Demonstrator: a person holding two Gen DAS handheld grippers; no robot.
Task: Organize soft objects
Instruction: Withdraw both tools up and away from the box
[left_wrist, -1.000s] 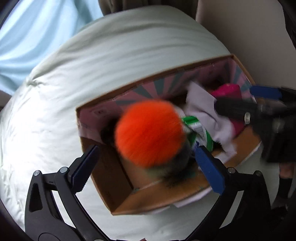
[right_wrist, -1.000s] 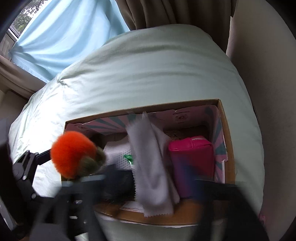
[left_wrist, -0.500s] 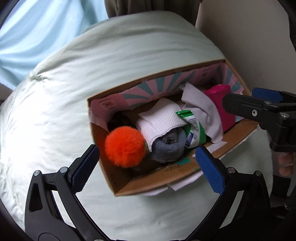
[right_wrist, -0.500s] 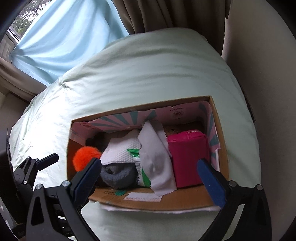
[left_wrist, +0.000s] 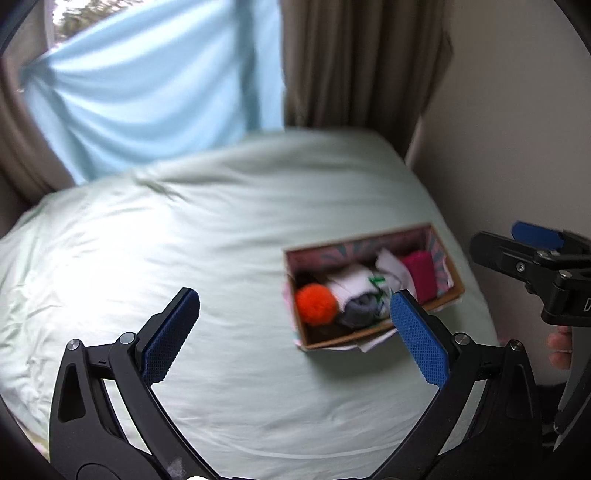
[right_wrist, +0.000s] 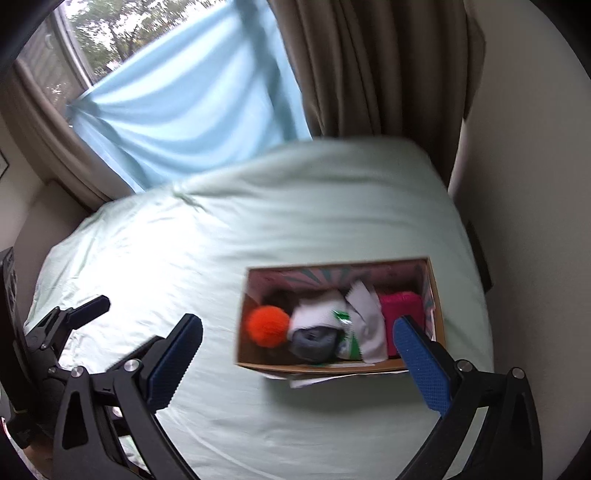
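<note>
An open cardboard box (left_wrist: 347, 339) (right_wrist: 314, 367) sits on the pale green bed (left_wrist: 184, 240) (right_wrist: 221, 221), near its right edge. Inside lie an orange pom-pom (left_wrist: 316, 304) (right_wrist: 267, 325) at the left end, a grey rolled sock (left_wrist: 360, 312) (right_wrist: 314, 343), a white cloth (left_wrist: 351, 284) (right_wrist: 365, 306), a green-and-white packet (right_wrist: 345, 332) and a pink pouch (left_wrist: 421, 273) (right_wrist: 400, 306) at the right end. My left gripper (left_wrist: 295, 328) is open and empty, well back from the box. My right gripper (right_wrist: 297, 354) is open and empty, also held back above the bed.
A light blue curtain (left_wrist: 147, 81) (right_wrist: 184, 92) and brown drapes (left_wrist: 351, 62) (right_wrist: 369, 62) hang behind the bed. A beige wall (left_wrist: 517, 129) runs along the right side. The right gripper shows at the right of the left wrist view (left_wrist: 532, 258).
The orange pom-pom dropped from my left gripper into the box's left end. Both grippers then pulled back and up from the box, so it looks much smaller now.
</note>
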